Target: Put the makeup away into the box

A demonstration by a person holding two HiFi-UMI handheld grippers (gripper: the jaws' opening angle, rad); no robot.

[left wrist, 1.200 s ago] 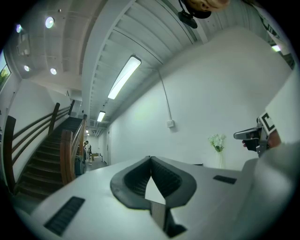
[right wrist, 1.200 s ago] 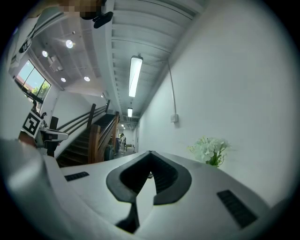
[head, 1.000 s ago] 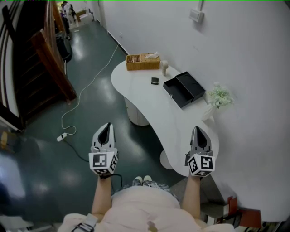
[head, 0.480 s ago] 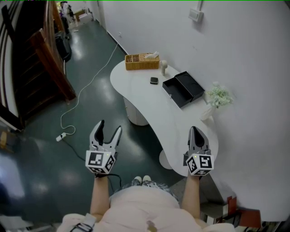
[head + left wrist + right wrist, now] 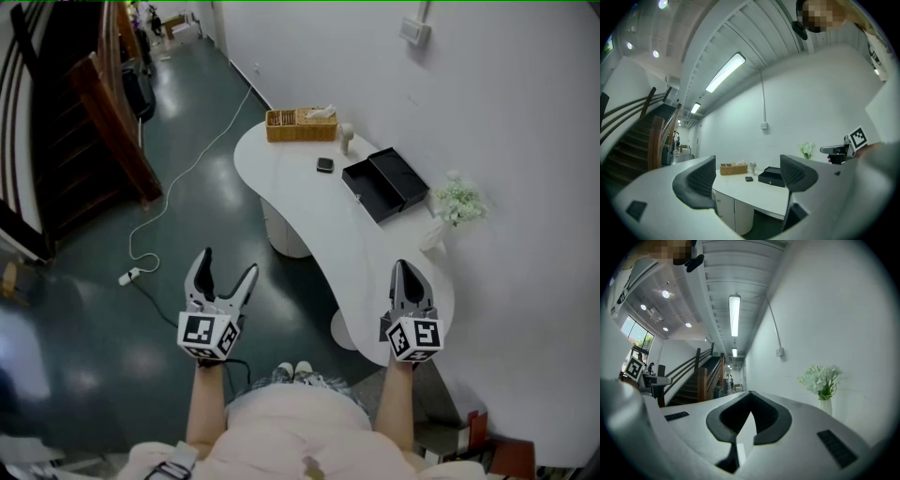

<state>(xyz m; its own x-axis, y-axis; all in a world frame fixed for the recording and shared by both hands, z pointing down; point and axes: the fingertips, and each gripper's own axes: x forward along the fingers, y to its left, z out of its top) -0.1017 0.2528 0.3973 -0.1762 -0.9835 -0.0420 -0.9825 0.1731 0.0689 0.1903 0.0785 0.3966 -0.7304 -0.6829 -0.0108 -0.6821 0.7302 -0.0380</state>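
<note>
- I think nothing is put away yet: the makeup case (image 5: pixel 324 165) lies near the far end of the desk (image 5: pixel 309 225), just beside the open box (image 5: pixel 385 185) at the wall edge.
- My left gripper (image 5: pixel 229 262) has just been opening; its fingers (image 5: pixel 696 180) stand wide, nothing between.
- My right gripper (image 5: pixel 404 266) has its fingers pressed together, empty.
- Both point level, well apart from the makeup case.

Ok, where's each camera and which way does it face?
Head view: on the head, steeply down at table, black box, forearms, left gripper, right gripper.
Left gripper view: on it, level toward the table; fingers just opening, empty.
Right gripper view: on it, along the wall; fingers shut.
Shared: all three show the flowers.
</note>
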